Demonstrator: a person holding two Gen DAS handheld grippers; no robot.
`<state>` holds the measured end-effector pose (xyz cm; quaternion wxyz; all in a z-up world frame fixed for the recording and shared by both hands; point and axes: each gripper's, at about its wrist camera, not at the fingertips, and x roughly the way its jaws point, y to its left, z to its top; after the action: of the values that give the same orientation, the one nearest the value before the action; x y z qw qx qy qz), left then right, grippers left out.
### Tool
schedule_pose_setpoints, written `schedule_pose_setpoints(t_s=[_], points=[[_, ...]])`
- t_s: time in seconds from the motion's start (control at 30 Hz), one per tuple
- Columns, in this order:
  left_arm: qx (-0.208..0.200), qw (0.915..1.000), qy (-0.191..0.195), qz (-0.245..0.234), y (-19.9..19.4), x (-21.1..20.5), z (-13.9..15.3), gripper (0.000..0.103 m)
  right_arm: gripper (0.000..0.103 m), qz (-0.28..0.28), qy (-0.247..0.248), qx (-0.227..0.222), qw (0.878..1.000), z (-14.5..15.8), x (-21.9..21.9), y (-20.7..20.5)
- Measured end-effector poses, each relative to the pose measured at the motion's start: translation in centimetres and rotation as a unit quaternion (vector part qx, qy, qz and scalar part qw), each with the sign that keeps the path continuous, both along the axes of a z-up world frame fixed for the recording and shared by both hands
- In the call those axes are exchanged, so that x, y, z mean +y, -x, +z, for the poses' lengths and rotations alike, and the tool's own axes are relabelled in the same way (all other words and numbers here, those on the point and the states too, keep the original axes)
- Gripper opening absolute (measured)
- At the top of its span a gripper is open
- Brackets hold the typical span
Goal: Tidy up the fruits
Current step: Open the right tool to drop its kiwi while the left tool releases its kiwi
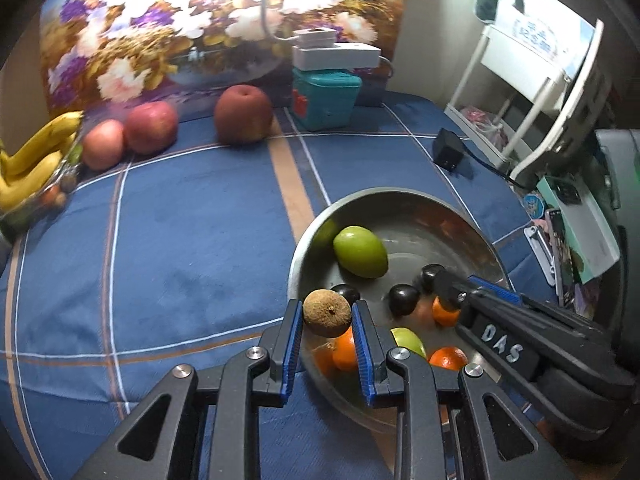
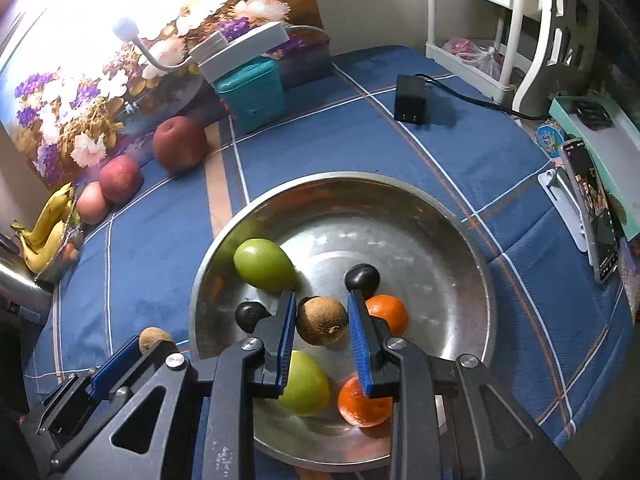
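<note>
My left gripper (image 1: 327,308) is shut on a brown, rough-skinned round fruit (image 1: 327,320), held above the near left rim of a metal bowl (image 1: 384,192). My right gripper (image 2: 321,300) is shut on a second brown fruit (image 2: 322,322) over the middle of the bowl (image 2: 340,176). In the bowl lie two green fruits (image 2: 264,264), dark plums (image 2: 362,276) and oranges (image 2: 386,312). The right wrist view shows the left gripper (image 2: 136,348) with its brown fruit (image 2: 154,338) just outside the bowl's left rim. The right gripper (image 1: 450,290) reaches into the bowl from the right.
On the blue checked cloth (image 1: 180,240), red apples (image 1: 152,126) and a darker red fruit (image 1: 242,114) line the back by a flower picture. Bananas (image 1: 32,160) lie far left. A teal box (image 1: 324,98), a black adapter (image 1: 448,154), a white rack (image 1: 532,92) and a phone (image 2: 592,208) stand around.
</note>
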<state>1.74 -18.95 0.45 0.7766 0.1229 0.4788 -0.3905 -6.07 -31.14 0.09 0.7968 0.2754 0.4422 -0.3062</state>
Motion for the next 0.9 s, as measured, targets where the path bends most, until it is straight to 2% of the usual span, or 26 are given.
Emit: schedule_pose_setpoints(t_s=[0.2,0.9], points=[[-0.002,0.9999,-0.012,-0.002,0.0,-0.7,-1.0,0.027,0.028,-0.002,-0.012,0.022,1.0,-1.3,-0.2,-0.1],[0.002,0.9997,-0.025,0.001,0.0,-0.8,-1.8,0.028,0.028,-0.003,-0.015,0.036,0.999,-2.1,0.1,-0.2]])
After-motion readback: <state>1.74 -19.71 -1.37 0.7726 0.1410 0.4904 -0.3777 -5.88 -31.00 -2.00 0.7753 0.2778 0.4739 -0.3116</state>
